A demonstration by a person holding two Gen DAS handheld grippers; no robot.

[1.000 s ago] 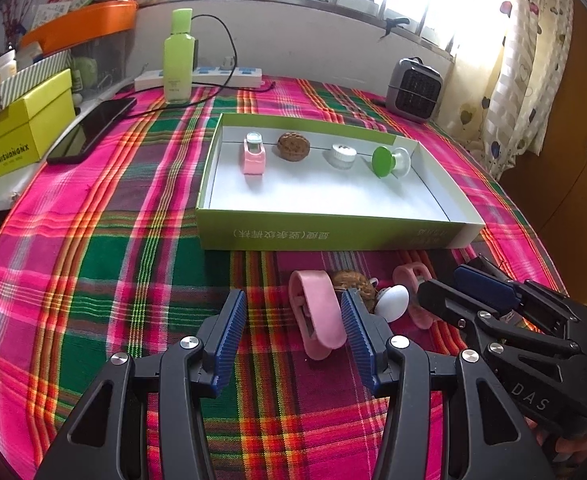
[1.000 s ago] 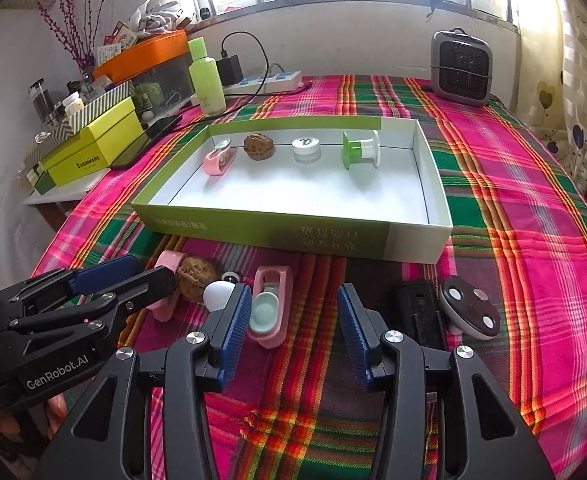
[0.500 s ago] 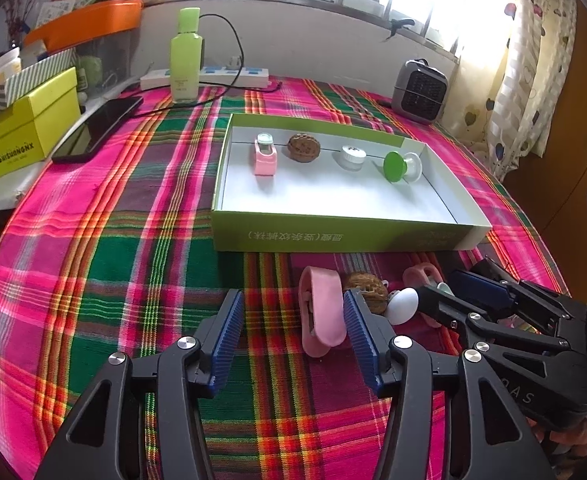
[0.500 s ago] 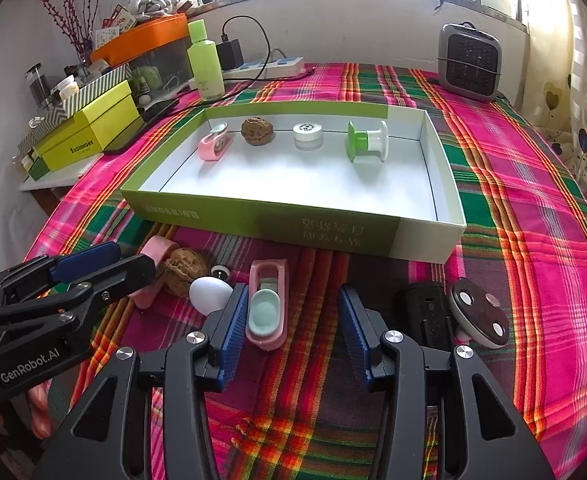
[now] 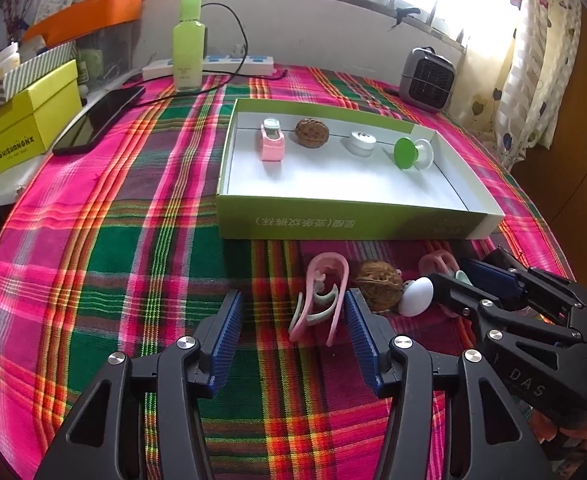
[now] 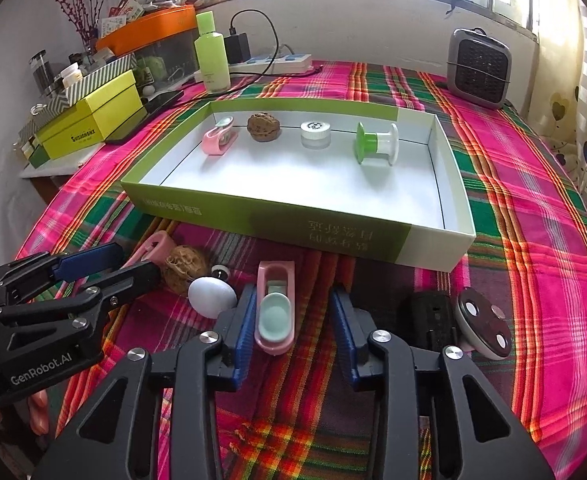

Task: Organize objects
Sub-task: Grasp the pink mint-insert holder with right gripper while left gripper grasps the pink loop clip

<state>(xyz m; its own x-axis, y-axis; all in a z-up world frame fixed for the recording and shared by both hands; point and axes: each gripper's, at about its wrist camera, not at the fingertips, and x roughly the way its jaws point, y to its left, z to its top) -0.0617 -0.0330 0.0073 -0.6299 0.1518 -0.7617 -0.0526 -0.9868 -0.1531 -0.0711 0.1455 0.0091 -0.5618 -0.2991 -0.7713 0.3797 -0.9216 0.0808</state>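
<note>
Here, in the left wrist view, the left gripper (image 5: 289, 332) stands open low over the plaid cloth (image 5: 113, 264), a pink clip (image 5: 321, 300) lying loose between its jaws against the right one, a walnut (image 5: 377, 284) just beyond. In the right wrist view, the right gripper (image 6: 291, 328) has just been closing around a second pink clip (image 6: 275, 308); only the left jaw touches it, near the green tray (image 6: 293, 220).

Green-sided box (image 6: 277, 222) sits open on the plaid cloth, with a pink clip (image 6: 219, 141), walnut (image 6: 264, 127), white cap (image 6: 315, 134) and green spool (image 6: 375, 143) lined up along its far wall. Outside its near wall lie another pink clip (image 6: 275, 306), walnut (image 6: 184, 267) and white egg (image 6: 212, 296).
</note>
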